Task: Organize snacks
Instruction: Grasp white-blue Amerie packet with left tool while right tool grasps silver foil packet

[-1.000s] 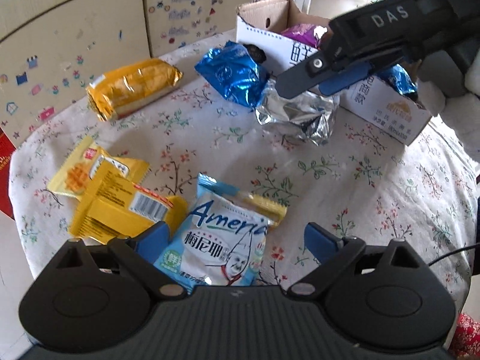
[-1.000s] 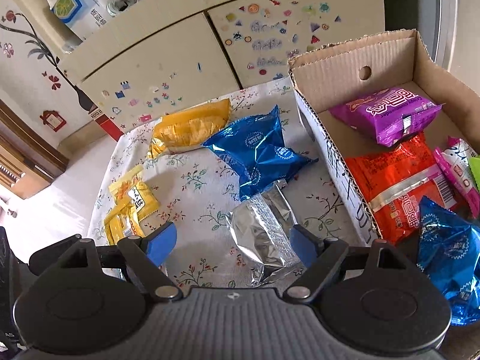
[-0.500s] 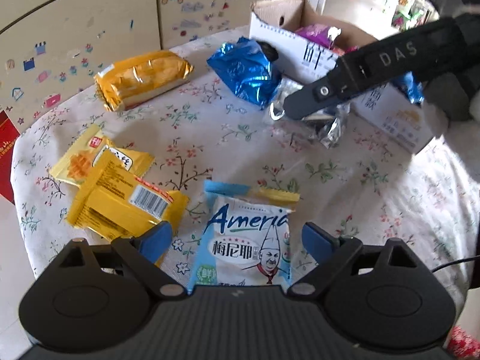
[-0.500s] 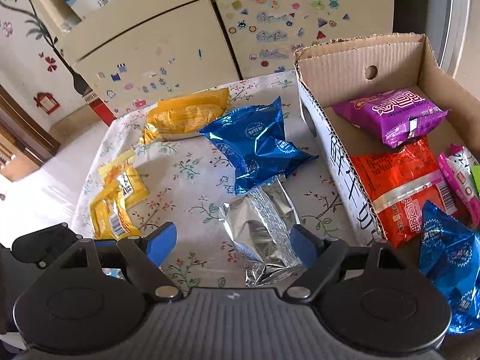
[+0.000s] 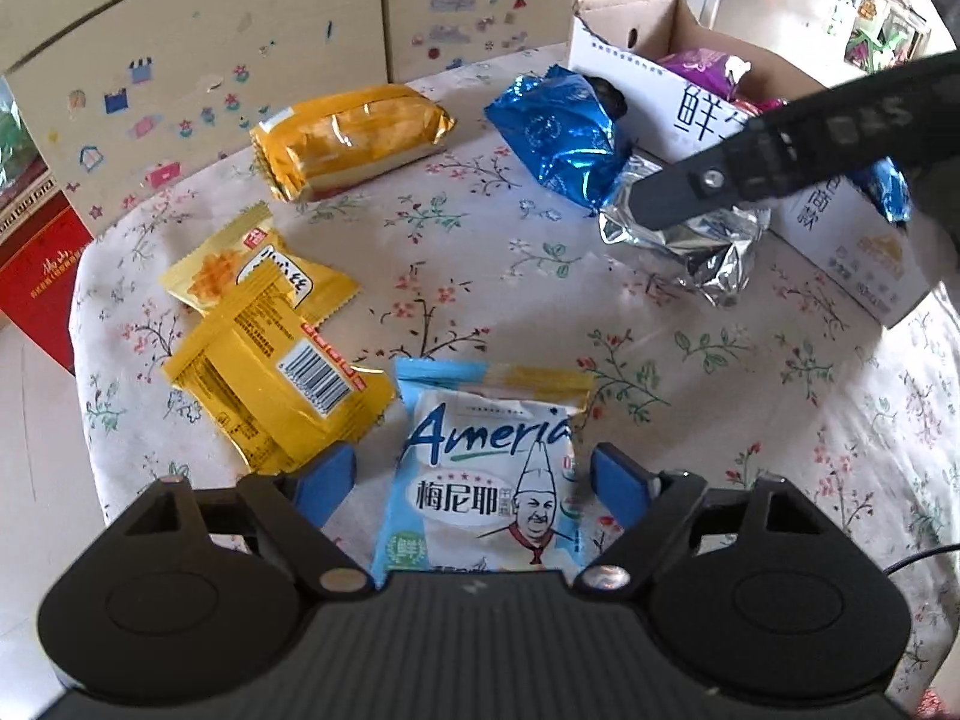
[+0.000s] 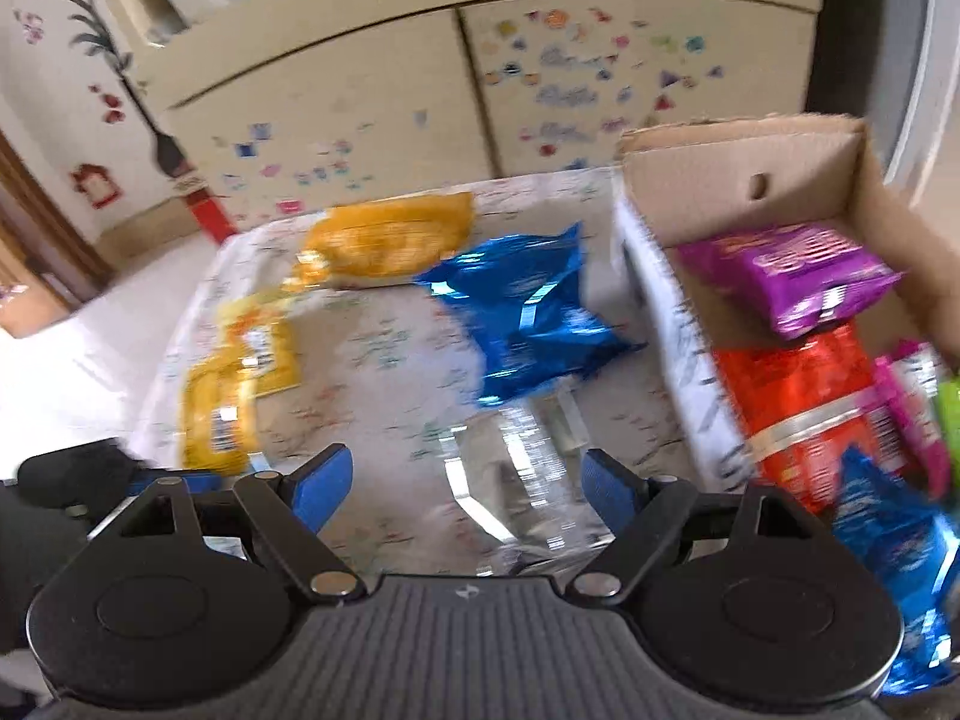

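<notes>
The left claw point(image 5: 471, 474) has just been closing, its pads either side of the white pack point(image 5: 486, 480) on the desk point(image 5: 480, 276), not yet pressing it. The right claw point(image 6: 465, 480) stands wide over the silver pack point(image 6: 516, 480), beside the box point(image 6: 672, 336) that holds other snacks

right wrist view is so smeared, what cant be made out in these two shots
- Right wrist view: motion blur hides the print on the silver packet.
- Left wrist view: the cardboard box interior is mostly hidden behind its wall and the right gripper.
- Left wrist view: the white snack packet has its lower end behind the left gripper.
</notes>
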`<state>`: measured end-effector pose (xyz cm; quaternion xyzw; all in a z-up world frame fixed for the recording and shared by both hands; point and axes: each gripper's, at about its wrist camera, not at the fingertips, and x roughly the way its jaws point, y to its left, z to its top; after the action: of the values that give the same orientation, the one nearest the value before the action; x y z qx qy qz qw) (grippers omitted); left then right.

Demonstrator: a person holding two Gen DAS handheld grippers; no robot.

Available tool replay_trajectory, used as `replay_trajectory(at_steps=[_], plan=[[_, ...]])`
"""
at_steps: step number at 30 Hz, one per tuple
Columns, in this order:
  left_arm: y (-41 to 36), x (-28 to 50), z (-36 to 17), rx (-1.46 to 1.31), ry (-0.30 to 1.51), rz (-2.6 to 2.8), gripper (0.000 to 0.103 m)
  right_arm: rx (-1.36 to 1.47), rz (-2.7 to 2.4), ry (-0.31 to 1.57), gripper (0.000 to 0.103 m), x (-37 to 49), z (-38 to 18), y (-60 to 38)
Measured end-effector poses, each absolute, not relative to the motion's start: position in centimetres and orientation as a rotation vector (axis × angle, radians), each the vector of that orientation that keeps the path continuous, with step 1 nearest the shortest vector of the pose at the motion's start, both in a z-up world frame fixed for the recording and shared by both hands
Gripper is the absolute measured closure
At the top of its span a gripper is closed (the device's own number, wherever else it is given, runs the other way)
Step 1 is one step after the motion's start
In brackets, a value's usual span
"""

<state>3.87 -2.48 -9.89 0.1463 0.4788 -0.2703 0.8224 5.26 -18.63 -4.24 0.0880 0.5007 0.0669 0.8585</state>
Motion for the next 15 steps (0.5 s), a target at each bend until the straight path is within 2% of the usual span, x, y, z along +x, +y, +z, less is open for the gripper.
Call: replay_trajectory(at_steps=[8,11,13,15], plan=[[-3.0,3.9,-10.1,0.321,1.018,-0.566,0.014,0.094,0.114,1.1,0.016,5.8,-6.4,-17.3],[-3.0,4.0,-10.0,0.32,1.019,-0.563,0.016,0.042,0.12,1.102,0.026,5.7,-6.7,-16.6],[-3.0,4.0,-9.9,0.317,1.013,-0.564,0.023,0.036,0.12,1.107,0.037,5.7,-6.7,-16.5],[-3.0,4.1,-9.8,0.311,1.01,-0.567,0.03,0.032,0.113,1.109,0.04,5.6,-6.7,-16.5]])
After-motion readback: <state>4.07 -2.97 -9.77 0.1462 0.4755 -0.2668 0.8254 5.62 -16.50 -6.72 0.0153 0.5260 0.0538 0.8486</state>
